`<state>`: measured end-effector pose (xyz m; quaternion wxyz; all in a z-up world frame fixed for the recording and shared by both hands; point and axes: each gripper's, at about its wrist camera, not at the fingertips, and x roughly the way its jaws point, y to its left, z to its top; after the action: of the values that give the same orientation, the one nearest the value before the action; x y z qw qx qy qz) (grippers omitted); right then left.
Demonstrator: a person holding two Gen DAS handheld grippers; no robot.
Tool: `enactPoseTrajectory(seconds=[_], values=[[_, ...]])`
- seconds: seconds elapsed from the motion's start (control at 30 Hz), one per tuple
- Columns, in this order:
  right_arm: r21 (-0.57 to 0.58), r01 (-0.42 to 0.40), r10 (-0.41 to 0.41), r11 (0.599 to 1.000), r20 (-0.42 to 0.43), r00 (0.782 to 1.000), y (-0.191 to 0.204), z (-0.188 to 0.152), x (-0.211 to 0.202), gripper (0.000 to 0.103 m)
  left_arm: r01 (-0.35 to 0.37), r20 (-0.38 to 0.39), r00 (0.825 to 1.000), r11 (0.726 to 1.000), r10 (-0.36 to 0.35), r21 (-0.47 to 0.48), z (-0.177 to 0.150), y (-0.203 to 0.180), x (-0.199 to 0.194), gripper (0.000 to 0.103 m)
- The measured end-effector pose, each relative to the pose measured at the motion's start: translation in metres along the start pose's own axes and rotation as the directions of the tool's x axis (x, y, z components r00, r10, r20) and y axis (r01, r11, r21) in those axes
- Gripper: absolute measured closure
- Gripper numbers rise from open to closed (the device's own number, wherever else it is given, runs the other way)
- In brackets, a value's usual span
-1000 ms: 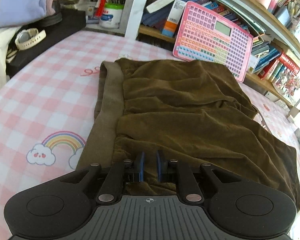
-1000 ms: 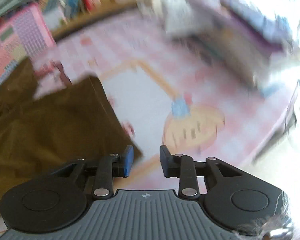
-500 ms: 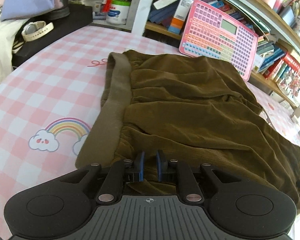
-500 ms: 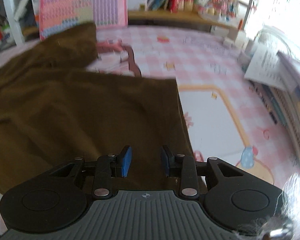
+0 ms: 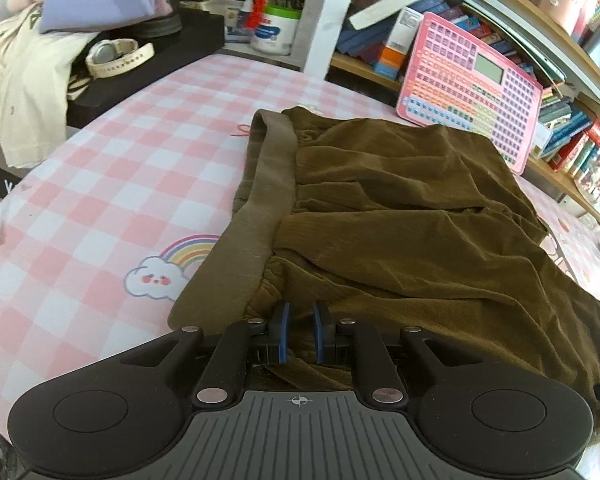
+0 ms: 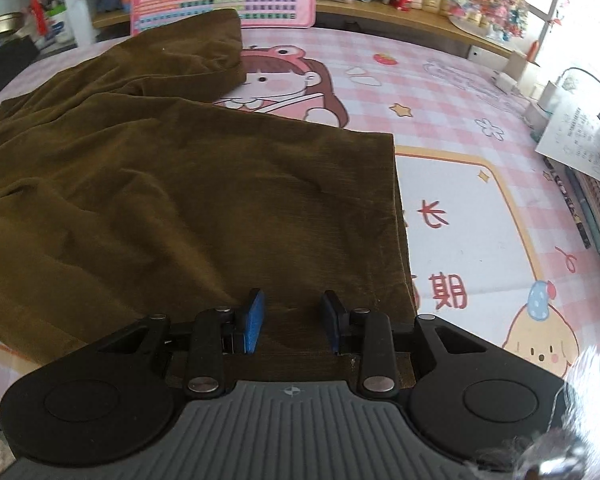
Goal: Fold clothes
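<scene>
A pair of olive-brown corduroy shorts [image 5: 400,232] lies spread on the pink checked tablecloth [image 5: 112,184], its lighter waistband [image 5: 256,216] to the left. My left gripper [image 5: 299,322] is shut on the near edge of the shorts beside the waistband. In the right wrist view the shorts [image 6: 172,200] fill the left half, with the leg hem [image 6: 396,216] running down the middle. My right gripper [image 6: 292,318] is open, its fingers above the cloth near the hem's near corner.
A pink toy keyboard pad [image 5: 468,84] leans on the bookshelf behind the shorts. A black box [image 5: 148,56] with a watch and piled clothes [image 5: 28,76] stands far left. Papers and books [image 6: 580,148] lie at the right table edge.
The right gripper has swung left from the bare tablecloth and now sits over the hem end of the shorts. The left gripper stays shut on the cloth and has drawn back slightly.
</scene>
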<state>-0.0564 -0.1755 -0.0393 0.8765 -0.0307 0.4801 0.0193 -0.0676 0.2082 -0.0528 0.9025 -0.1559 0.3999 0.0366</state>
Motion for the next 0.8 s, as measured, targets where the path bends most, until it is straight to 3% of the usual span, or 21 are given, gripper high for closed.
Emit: enactPoseTrajectory(seconds=[0.13,0.3,0.5,0.67,0.7,0.8], values=[[0.016,0.001,-0.001,1.000,-0.004,1.000,-0.002,0.000,0.000,0.071,0.015,0.025,1.000,1.000,-0.015,0.003,0.007,-0.002,-0.012,0.088],[0.030,0.015,-0.015,0.999,-0.002,1.000,-0.002,-0.001,0.000,0.067,0.071,0.106,0.992,0.997,-0.068,-0.021,0.031,0.001,-0.014,0.080],[0.047,0.034,-0.034,0.998,-0.007,0.999,-0.002,-0.002,-0.001,0.064,0.068,0.101,0.993,0.992,-0.058,-0.104,0.051,0.007,0.023,0.080],[0.091,0.053,-0.052,0.994,-0.017,0.999,-0.009,-0.006,-0.003,0.059,0.044,0.081,0.996,0.996,-0.038,-0.077,0.050,0.010,0.043,0.081],[0.094,0.057,-0.055,0.994,-0.020,0.998,-0.009,-0.007,-0.004,0.059,0.035,0.092,0.995,0.997,-0.029,-0.068,0.048,0.012,0.043,0.086],[0.124,0.052,-0.049,0.991,-0.030,0.998,-0.012,-0.006,-0.007,0.059,0.031,0.095,0.995,0.997,-0.024,-0.077,0.047,0.016,0.042,0.088]])
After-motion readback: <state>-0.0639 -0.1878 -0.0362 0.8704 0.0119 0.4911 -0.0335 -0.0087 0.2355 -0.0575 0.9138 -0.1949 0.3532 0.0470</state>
